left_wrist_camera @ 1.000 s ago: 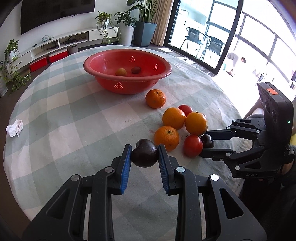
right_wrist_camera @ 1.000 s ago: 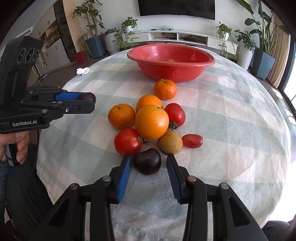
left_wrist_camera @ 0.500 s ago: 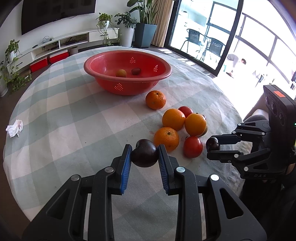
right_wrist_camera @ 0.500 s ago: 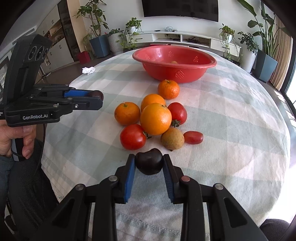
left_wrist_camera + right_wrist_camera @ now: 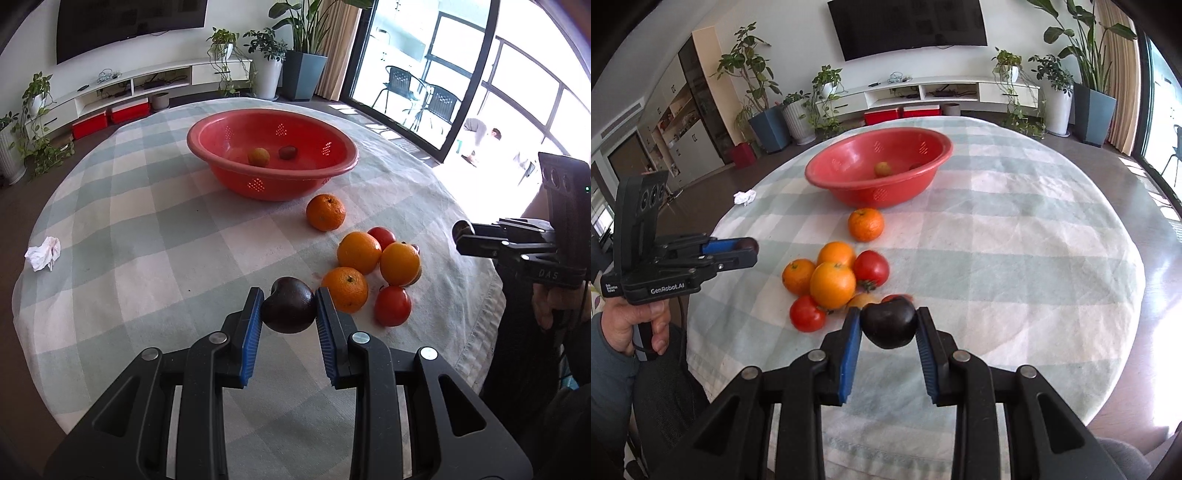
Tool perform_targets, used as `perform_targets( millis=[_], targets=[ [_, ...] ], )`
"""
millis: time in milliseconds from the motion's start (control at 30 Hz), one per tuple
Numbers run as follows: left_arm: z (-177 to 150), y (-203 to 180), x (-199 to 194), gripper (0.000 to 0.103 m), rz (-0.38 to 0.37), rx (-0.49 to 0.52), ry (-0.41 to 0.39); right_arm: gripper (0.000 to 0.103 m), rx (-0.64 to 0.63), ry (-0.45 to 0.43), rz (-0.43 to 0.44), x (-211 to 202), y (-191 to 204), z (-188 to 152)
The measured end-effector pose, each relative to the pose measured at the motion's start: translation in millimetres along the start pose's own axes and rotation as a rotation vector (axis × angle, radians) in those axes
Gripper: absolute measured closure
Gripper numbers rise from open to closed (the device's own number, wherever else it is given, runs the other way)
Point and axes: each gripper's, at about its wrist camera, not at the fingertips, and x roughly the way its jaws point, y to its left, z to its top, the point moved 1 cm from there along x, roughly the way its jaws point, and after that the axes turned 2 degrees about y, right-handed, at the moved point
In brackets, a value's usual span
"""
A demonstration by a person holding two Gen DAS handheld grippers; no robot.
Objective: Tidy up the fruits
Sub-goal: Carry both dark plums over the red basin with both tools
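Observation:
My left gripper (image 5: 289,293) is shut on a dark plum (image 5: 289,309), held above the checked tablecloth beside the fruit pile. My right gripper (image 5: 887,312) is shut on a second dark plum (image 5: 889,328), lifted just in front of the pile. That pile holds oranges (image 5: 833,284) and red tomatoes (image 5: 807,314). One orange (image 5: 325,212) lies alone in front of the red bowl (image 5: 236,184). Two small fruits (image 5: 258,156) lie inside the bowl. In the right wrist view the left gripper (image 5: 750,248) shows at the left, gripped by a hand.
The round table (image 5: 1015,236) carries a pale checked cloth. A crumpled white tissue (image 5: 43,253) lies near its left edge. The right gripper (image 5: 461,236) hangs over the table's right edge. Plants, a low TV shelf and glass doors stand behind.
My right gripper closed on the dark plum, lifted it off the cloth and drew back from the pile toward the table's edge. The left gripper kept still with its plum.

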Motion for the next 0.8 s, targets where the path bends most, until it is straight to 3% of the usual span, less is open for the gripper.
perform_targets(
  millis=[267, 500, 633, 800],
  targets=[
    [63.4, 13.6, -14.8, 0.077, 0.059, -0.011, -0.072, 0.071, 0.025, -0.104, -0.063, -22.6, -43.3, 63.0],
    [142.6, 13.5, 9.4, 0.077, 0.100, 0.007, -0.072, 0.071, -0.058, -0.160, -0.021, -11.5, -27.3, 138.7],
    [169.6, 12.7, 43.5, 0.077, 0.121, 0.022, -0.014, 0.071, -0.134, -0.114, 0.007, 19.5, -6.1, 164.6],
    [170.4, 16.4, 84.4, 0.077, 0.136, 0.014, 0.050, 0.071, -0.221, -0.011, -0.009, 70.5, 8.5, 173.6]
  ],
)
